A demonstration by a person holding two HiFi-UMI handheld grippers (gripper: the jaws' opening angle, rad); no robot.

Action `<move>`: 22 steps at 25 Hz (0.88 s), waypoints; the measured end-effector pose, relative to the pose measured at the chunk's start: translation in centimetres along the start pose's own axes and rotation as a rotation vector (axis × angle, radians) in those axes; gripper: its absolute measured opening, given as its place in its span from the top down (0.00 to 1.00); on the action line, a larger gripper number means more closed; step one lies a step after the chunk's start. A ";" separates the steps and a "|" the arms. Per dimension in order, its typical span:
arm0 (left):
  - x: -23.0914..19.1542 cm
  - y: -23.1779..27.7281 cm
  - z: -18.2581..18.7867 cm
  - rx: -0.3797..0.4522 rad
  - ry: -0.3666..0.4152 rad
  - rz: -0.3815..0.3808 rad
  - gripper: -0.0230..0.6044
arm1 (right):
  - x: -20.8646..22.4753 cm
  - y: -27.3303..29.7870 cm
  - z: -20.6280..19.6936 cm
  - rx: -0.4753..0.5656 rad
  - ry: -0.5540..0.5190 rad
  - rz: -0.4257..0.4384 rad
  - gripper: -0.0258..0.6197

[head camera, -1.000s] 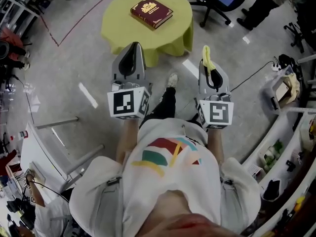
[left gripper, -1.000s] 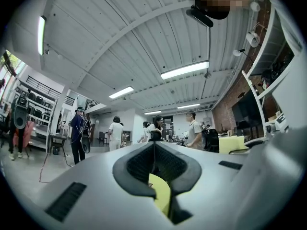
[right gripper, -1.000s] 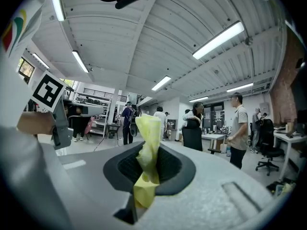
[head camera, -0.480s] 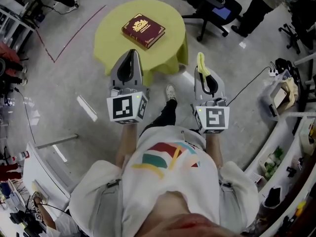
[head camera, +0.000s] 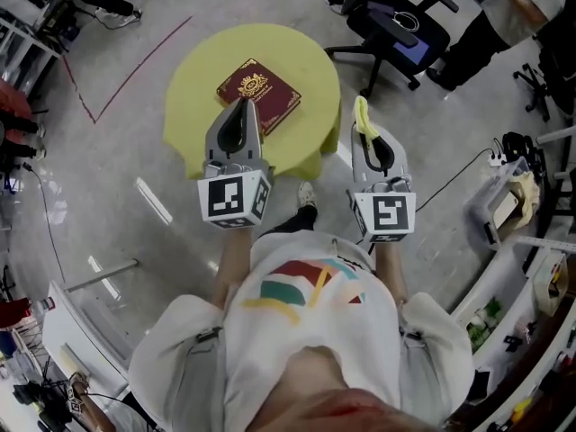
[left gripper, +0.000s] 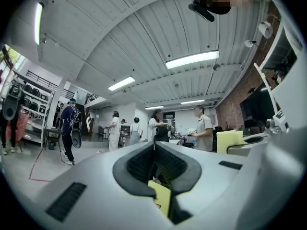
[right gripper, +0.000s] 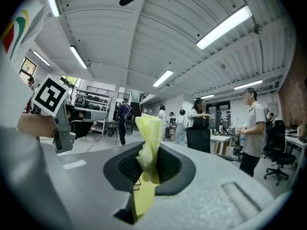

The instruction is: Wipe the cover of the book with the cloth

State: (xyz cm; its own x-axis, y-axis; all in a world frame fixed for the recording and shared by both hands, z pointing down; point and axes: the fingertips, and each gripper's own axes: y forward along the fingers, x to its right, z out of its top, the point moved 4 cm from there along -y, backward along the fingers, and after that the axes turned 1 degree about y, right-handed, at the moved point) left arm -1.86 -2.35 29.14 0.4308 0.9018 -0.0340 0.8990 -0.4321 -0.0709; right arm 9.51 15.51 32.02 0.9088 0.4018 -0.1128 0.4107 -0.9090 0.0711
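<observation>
A dark red book with a gold crest lies on a round table under a yellow-green tablecloth. My left gripper is shut and empty, its tip over the book's near edge in the head view. My right gripper is shut on a yellow cloth, just off the table's right rim. In the right gripper view the yellow cloth sticks up from between the jaws. In the left gripper view the jaws meet on nothing, with the tablecloth showing below them.
A black office chair stands behind the table to the right. A cable and a power strip lie on the floor at the right. A red line is taped on the floor at the left. Several people stand in the room ahead.
Both grippers have come forward toward the table. The left tip now lies over the book's near edge, and the right one has reached the table's right rim.
</observation>
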 end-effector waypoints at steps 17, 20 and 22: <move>-5.4 12.8 -0.2 0.007 -0.018 0.154 0.93 | 4.2 17.5 3.2 0.043 -0.026 0.202 0.91; -6.2 12.7 0.5 0.022 -0.006 0.217 0.93 | 4.0 18.9 3.8 0.070 -0.033 0.260 0.91; -6.7 12.1 0.9 0.028 0.001 0.273 0.93 | 3.7 19.6 4.3 0.088 -0.038 0.308 0.91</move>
State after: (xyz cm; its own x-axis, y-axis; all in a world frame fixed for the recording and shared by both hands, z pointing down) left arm 6.08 -13.67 27.63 0.6567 0.7522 -0.0545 0.7473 -0.6588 -0.0870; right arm 20.57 -1.31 28.78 0.9853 0.1032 -0.1362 0.1071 -0.9940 0.0215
